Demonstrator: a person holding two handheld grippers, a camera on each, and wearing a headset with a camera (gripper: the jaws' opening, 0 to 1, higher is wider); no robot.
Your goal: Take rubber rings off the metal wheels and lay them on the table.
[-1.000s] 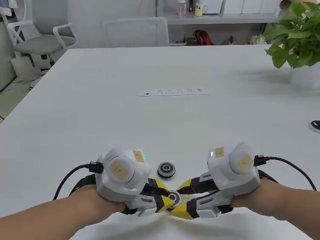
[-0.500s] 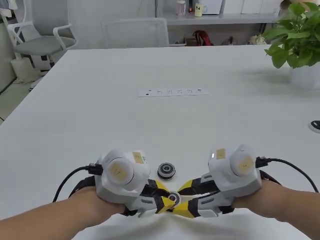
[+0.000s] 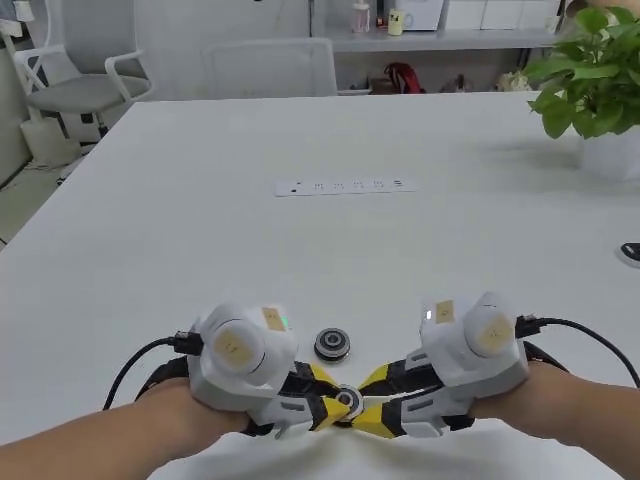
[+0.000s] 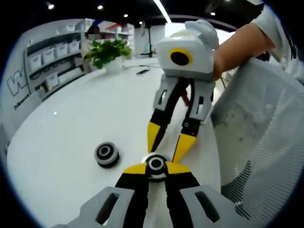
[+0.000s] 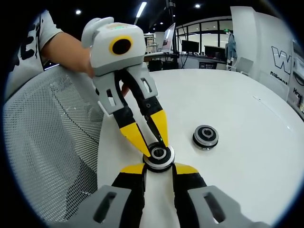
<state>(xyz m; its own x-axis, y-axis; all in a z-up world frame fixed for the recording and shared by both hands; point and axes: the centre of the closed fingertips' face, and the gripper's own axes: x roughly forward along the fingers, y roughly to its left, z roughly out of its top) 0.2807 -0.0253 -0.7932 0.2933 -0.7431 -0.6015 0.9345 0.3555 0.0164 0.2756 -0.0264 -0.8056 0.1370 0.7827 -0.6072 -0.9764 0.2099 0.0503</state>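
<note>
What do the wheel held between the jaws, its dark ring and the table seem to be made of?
Held wheel: bright silver rim with glints, probably polished metal.
Dark ring: matte black band on the wheel, looks like rubber.
Table: smooth white top with soft light reflections, perhaps laminate; the look leaves it open.

A potted plant [image 3: 590, 70] is seen at two o'clock; what seems a power strip [image 3: 346, 185] is laid at twelve.

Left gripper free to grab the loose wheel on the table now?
Probably not yet: the left gripper is shut on the held wheel, as is the right gripper. The loose wheel lies close beyond over bare table, so it need only let go first.
</note>
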